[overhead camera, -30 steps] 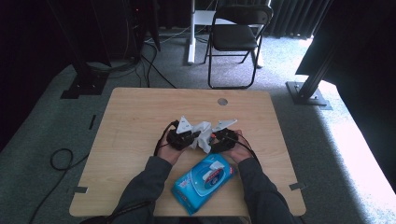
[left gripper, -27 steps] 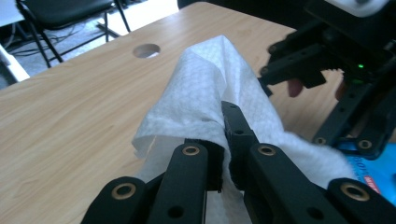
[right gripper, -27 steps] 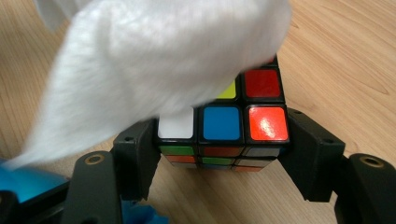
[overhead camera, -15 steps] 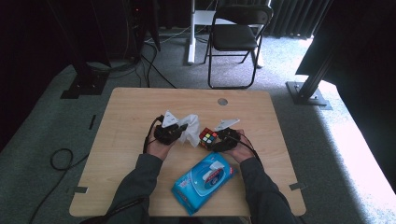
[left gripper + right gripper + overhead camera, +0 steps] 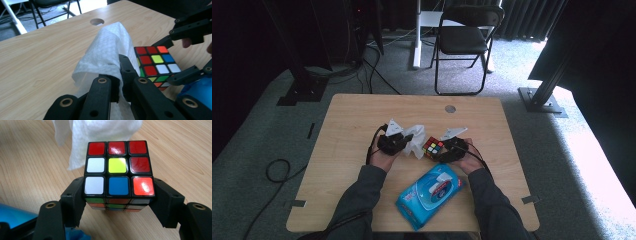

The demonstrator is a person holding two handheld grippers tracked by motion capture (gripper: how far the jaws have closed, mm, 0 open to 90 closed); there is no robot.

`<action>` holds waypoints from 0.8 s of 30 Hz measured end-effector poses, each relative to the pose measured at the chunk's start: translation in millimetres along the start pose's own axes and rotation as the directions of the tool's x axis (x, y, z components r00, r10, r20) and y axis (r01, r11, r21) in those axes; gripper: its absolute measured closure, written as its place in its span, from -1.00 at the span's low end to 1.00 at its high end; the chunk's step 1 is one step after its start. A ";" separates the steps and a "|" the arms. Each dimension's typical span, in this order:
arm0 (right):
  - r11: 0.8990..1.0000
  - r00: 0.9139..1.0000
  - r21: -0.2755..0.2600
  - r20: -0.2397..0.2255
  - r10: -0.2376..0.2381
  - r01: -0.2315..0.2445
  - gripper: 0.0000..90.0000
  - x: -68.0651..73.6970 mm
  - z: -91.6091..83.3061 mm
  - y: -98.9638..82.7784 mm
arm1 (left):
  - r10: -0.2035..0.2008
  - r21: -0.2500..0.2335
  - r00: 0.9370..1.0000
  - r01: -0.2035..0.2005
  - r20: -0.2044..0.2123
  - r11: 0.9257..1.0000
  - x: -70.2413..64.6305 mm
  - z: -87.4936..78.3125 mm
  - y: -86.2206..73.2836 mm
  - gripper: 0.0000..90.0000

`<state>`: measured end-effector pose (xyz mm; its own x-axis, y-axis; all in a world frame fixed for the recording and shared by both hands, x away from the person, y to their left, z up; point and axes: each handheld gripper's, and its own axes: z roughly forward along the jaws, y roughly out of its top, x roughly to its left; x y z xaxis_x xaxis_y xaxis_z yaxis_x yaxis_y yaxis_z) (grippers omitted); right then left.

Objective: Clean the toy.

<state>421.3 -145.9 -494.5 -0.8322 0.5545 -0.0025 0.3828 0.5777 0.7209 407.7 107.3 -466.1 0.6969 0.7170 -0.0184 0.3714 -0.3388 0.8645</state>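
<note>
My left gripper (image 5: 117, 82) is clenched tight on a crumpled white wet wipe (image 5: 105, 52), which stands up from the jaws like a soft cone. My right gripper (image 5: 117, 195) grasps a scrambled six-colour plastic puzzle cube (image 5: 117, 167) by its lower sides, one jaw each side, holding it just above the light wooden table (image 5: 362, 120). Wipe & cube are just beside each other, approx. mid-table, wipe to the cube's left in the high view.

Step in hand, as I judge it: wiping the cube down. The wipe is near the cube's face but I can't tell if it touches. Next move calls for bringing the wipe onto the top face w/ the left, rubbing across the stickers, while the right keeps the cube steady, maybe turning it to show another side.

Count: 1 cube, 1 wipe out, 1 blue wet-wipe pack (image 5: 432, 192) lying near the table's front edge btw. my forearms, 2 grippers. Beyond the table: 1 black folding chair (image 5: 464, 35).
</note>
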 end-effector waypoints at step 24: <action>0.999 0.999 -0.029 -0.025 -0.032 0.031 -0.24 7.8 -0.5 8.2 | 0.033 0.046 0.998 -0.036 0.046 0.998 -12.8 20.6 5.3 0.95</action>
<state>417.7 -137.1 -488.3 -0.8535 0.5211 -0.0081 0.3451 0.5768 0.7404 413.4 83.8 -471.7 0.7365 0.6764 -0.0127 0.3743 -0.3917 0.8405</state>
